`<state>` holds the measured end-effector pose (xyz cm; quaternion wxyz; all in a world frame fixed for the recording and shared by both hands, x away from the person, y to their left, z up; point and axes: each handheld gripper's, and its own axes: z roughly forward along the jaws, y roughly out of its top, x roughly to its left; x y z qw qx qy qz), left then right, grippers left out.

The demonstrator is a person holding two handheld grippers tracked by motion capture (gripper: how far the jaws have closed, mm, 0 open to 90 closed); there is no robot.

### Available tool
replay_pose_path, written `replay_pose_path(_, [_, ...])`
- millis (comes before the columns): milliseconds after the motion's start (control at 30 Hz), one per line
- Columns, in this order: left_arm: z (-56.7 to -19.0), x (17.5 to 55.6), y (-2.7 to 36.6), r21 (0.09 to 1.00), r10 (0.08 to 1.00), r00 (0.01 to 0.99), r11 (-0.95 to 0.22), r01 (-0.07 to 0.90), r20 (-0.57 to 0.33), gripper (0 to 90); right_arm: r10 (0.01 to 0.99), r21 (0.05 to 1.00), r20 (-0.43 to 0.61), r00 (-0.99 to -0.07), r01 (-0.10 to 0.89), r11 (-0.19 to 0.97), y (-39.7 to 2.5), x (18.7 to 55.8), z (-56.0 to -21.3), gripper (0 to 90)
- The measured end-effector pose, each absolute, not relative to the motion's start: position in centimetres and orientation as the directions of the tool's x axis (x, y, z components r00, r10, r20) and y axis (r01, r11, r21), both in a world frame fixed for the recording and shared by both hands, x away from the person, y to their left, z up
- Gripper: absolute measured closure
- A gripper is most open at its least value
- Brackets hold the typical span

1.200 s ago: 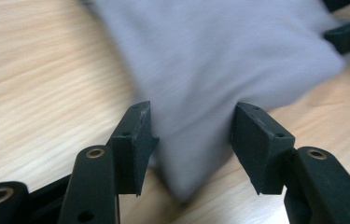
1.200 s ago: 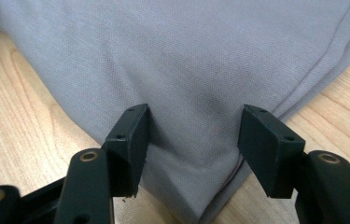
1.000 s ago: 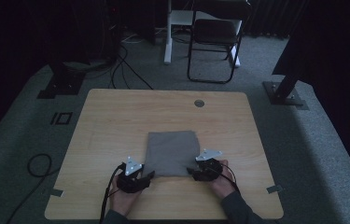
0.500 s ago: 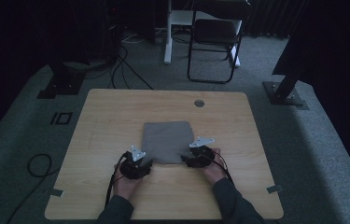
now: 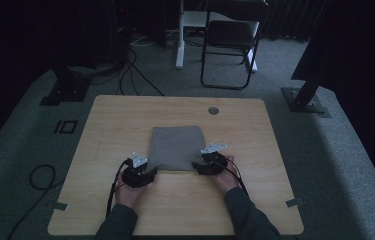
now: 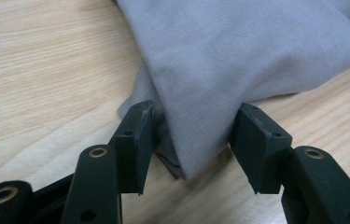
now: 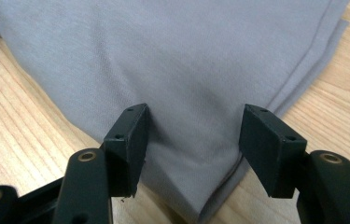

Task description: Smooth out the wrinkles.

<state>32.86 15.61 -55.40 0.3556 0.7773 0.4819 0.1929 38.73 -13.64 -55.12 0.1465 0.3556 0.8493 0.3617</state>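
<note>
A folded grey cloth [image 5: 176, 146] lies flat in the middle of the wooden table [image 5: 125, 115]. My left gripper [image 5: 149, 171] is at its near left corner and my right gripper [image 5: 201, 167] at its near right corner. In the left gripper view, the left gripper [image 6: 193, 140] stands open with the cloth [image 6: 238, 56] corner between its jaws, lifted a little off the wood. In the right gripper view, the right gripper [image 7: 193, 140] is open too, astride a layered corner of the cloth [image 7: 163, 56] that lies on the table.
A round grommet hole [image 5: 213, 110] sits near the table's far edge. Beyond the table stand a black folding chair [image 5: 230, 45] and a white desk leg [image 5: 180, 35]. Cables [image 5: 135, 80] and black stand bases [image 5: 305, 100] lie on the carpet.
Both hands moved forward, away from the person, and the cloth's near edge shifted farther up the table with them. In the last half second little moved.
</note>
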Motion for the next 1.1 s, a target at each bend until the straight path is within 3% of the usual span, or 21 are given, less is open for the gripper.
replay_pose_path(367, [-55.5, 31.4, 14.7, 0.747, 0.872, 0.488, -0.296, 0.595, -0.043, 49.1, 0.719, 0.729, 0.014, -0.694, 0.499, 0.468, -15.2, 37.3, -55.3, 42.6])
replay_pose_path(433, [-55.5, 30.8, 15.0, 0.774, 0.874, 0.486, -0.287, 0.565, -0.031, 48.2, 0.745, 0.727, 0.003, -0.667, 0.512, 0.456, -15.5, 36.9, -55.1, 32.3])
replay_pose_path(567, [-55.0, 30.4, 16.3, 0.788, 0.881, 0.472, -0.264, 0.556, -0.038, 48.1, 0.754, 0.772, 0.020, -0.657, 0.489, 0.405, -17.0, 35.7, -54.3, 28.6])
replay_pose_path(933, [-54.7, 31.1, 20.9, 0.782, 0.948, 0.307, -0.130, 0.610, -0.081, 47.6, 0.850, 0.784, 0.040, -0.525, 0.544, 0.298, -21.8, 35.6, -54.5, 31.5])
replay_pose_path(1100, [-54.8, 31.3, 22.4, 0.773, 0.962, 0.253, -0.083, 0.628, -0.103, 47.4, 0.861, 0.782, 0.033, -0.507, 0.550, 0.294, -22.7, 35.7, -55.0, 40.1])
